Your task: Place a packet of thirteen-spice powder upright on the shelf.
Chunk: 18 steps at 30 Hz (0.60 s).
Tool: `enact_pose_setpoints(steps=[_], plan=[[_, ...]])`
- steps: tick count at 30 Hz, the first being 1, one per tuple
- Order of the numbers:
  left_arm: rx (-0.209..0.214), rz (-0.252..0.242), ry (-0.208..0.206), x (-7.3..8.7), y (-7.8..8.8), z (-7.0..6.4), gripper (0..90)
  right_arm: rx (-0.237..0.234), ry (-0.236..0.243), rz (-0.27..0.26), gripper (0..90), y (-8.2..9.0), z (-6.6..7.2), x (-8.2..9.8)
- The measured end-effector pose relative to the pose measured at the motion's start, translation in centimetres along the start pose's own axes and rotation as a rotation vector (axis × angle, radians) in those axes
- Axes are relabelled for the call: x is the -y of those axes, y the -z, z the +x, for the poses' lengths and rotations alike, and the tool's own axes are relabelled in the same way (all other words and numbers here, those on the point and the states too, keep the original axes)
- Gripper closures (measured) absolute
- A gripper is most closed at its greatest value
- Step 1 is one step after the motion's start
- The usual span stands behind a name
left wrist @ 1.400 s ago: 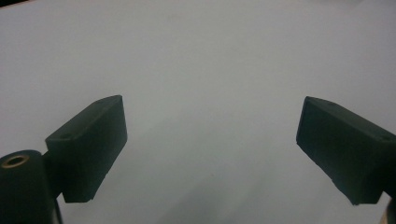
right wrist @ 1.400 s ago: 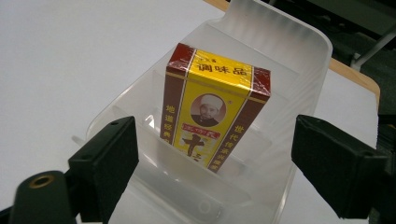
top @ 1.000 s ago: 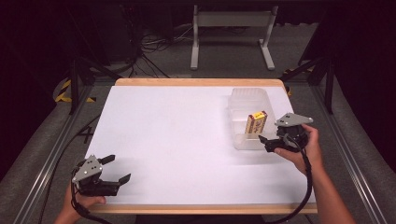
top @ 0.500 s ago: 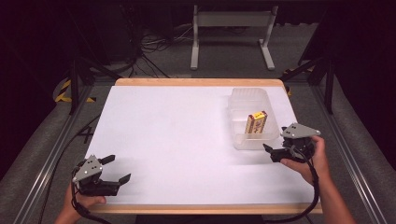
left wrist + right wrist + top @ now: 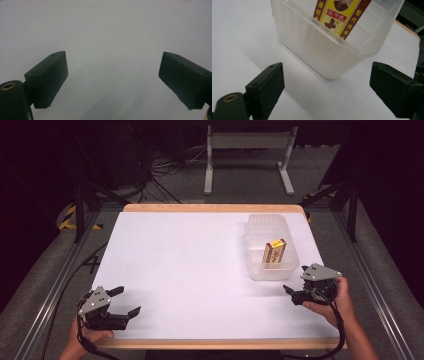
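My right tool (image 5: pixel 292 292) sits near the right edge of the table (image 5: pixel 200 270), toward the front corner, just in front of the clear plastic tub (image 5: pixel 270 270). Its jaws have just been opening and now stand spread wide, with nothing between them. The small yellow-and-brown box (image 5: pixel 274 251) stands upright inside the tub, leaning against the near wall, so it looks to me as if the box is delivered and I am clearing away from it.

To do this well, I would pull the tool straight back toward the front edge and keep the jaws spread until they are well away from the tub's near wall (it is a light tub, and a nudge would probably slide it across the smooth table). I would also keep the tool low and level, so that nothing catches the rim and tips the box over.

My left tool (image 5: pixel 125 302) rests near the front left corner of the table, jaws spread and empty over bare white surface. I see no reason to move it; it is well apart from the tub.
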<state>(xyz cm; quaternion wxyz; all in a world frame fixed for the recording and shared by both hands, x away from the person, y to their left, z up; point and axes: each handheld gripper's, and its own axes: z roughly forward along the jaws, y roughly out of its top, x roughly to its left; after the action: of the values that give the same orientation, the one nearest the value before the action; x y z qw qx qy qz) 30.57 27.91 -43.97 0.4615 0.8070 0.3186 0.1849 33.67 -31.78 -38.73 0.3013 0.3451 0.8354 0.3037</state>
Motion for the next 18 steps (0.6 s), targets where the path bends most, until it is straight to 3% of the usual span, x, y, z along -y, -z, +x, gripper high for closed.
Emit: enact_pose_setpoints(steps=[6, 15, 18], plan=[[0.0, -0.003, 0.003, 0.0, 0.0, 0.0, 9.4, 0.01, 0.003, 0.012, 13.7, -0.2, 0.1, 1.2], [0.004, -0.006, -0.006, -0.2, 0.0, -0.1, 9.4, 0.004, -0.053, 0.022, 11.5, -0.4, 0.1, 3.8], [0.007, -0.003, -0.009, -0.2, 0.0, -0.2, 9.4, 0.028, -0.051, 0.031, 11.0, -0.4, 0.1, 4.8]])
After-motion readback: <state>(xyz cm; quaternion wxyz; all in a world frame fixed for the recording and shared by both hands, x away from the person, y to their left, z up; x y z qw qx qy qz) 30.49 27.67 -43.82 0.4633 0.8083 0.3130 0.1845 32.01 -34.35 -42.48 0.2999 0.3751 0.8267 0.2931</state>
